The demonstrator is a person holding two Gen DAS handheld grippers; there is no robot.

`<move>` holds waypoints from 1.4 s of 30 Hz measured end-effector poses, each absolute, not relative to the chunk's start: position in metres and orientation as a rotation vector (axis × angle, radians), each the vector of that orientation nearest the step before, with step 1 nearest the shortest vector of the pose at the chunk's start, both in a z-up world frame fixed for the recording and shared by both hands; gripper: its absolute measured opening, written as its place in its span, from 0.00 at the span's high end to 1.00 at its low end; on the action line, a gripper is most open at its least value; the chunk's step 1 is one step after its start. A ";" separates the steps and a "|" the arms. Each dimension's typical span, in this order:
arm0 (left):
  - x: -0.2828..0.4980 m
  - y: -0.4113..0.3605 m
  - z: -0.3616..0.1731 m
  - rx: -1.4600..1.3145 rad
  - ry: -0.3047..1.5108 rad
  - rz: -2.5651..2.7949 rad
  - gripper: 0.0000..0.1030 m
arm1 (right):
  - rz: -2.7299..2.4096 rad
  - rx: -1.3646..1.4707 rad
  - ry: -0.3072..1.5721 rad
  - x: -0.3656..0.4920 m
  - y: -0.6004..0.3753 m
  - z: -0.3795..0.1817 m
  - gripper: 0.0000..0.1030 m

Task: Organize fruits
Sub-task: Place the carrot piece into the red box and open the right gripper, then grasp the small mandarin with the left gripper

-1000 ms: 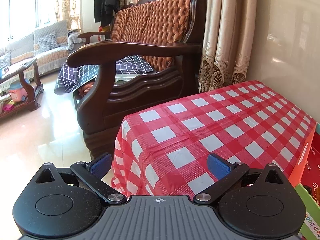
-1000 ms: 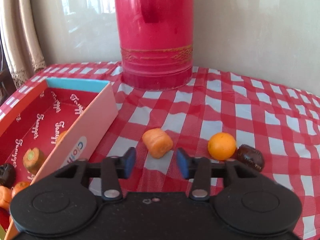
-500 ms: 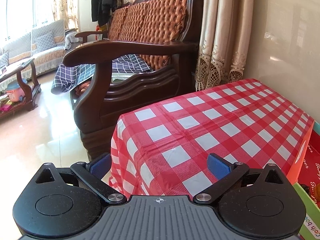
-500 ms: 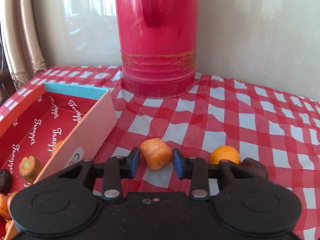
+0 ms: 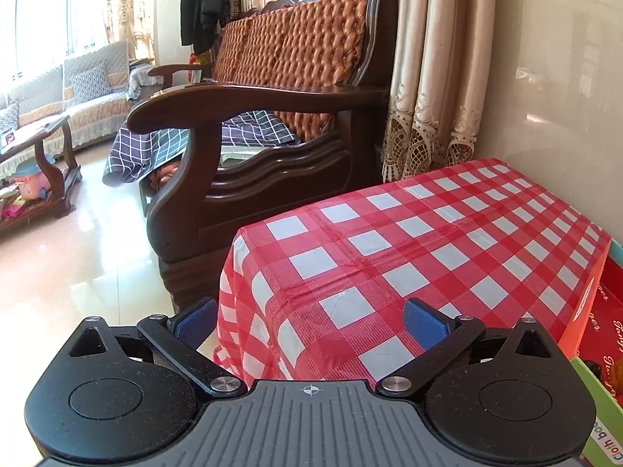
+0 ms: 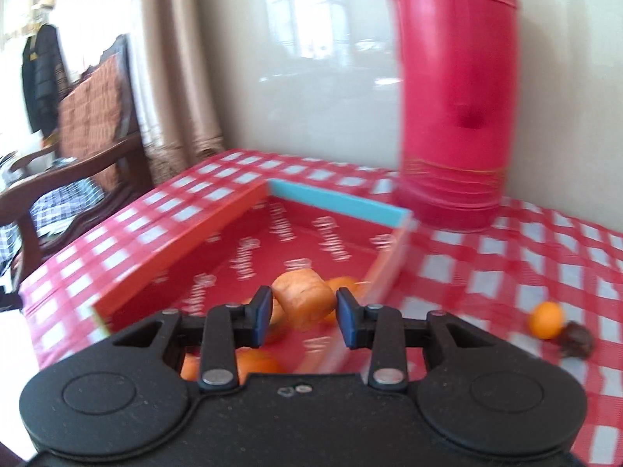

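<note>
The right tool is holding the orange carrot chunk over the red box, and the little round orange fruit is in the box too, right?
Not quite. The right wrist view shows the little round orange fruit on the checked tablecloth, outside the red box. The right tool does hold the orange carrot chunk.

Daylight floods in from the windows (image 5: 43, 39) behind the sofa (image 5: 89, 93), blown out to white, and glares off the glossy floor (image 5: 78, 257) in front of it. The left wrist view is sharp, bowed at its edges. The right wrist view is motion-smeared; the red flask (image 6: 455, 109) streaks sideways.
</note>
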State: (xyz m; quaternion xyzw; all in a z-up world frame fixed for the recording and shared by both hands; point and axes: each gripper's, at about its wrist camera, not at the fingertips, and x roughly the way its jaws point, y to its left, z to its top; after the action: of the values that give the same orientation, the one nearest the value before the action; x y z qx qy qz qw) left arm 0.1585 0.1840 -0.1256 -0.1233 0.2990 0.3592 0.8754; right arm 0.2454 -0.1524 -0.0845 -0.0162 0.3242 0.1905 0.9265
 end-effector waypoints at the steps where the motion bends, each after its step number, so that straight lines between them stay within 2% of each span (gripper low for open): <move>1: 0.158 0.184 -0.126 -0.256 0.623 0.750 0.02 | 0.403 -0.039 0.671 0.243 -0.146 -0.084 0.73; 5: 0.157 0.183 -0.126 -0.254 0.624 0.752 0.02 | 0.415 -0.078 0.699 0.235 -0.123 -0.088 0.71; 8: 0.157 0.182 -0.125 -0.251 0.625 0.749 0.02 | 0.389 -0.103 0.680 0.229 -0.119 -0.087 0.55; 9: 0.157 0.181 -0.125 -0.248 0.625 0.747 0.02 | 0.371 -0.110 0.667 0.226 -0.119 -0.085 0.37; 10: 0.157 0.180 -0.125 -0.244 0.624 0.744 0.02 | 0.352 -0.118 0.647 0.222 -0.120 -0.082 0.23; 15: 0.161 0.167 -0.124 -0.219 0.625 0.717 0.02 | 0.259 -0.156 0.583 0.205 -0.132 -0.075 0.23; 20: 0.168 0.134 -0.120 -0.145 0.602 0.634 0.02 | 0.086 -0.160 0.527 0.189 -0.167 -0.073 0.09; 24: 0.175 0.088 -0.116 -0.035 0.569 0.518 0.02 | -0.085 -0.172 0.485 0.177 -0.204 -0.076 0.06; 42: 0.213 -0.144 -0.099 0.270 0.493 -0.140 0.02 | -0.545 -0.018 0.487 0.149 -0.353 -0.104 0.06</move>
State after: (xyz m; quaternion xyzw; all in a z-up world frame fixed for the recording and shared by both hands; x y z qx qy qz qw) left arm 0.2132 -0.1443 -0.0986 0.1333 0.2431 -0.0691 0.9583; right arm 0.1487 -0.3531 -0.1042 -0.0090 0.2379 -0.2663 0.9340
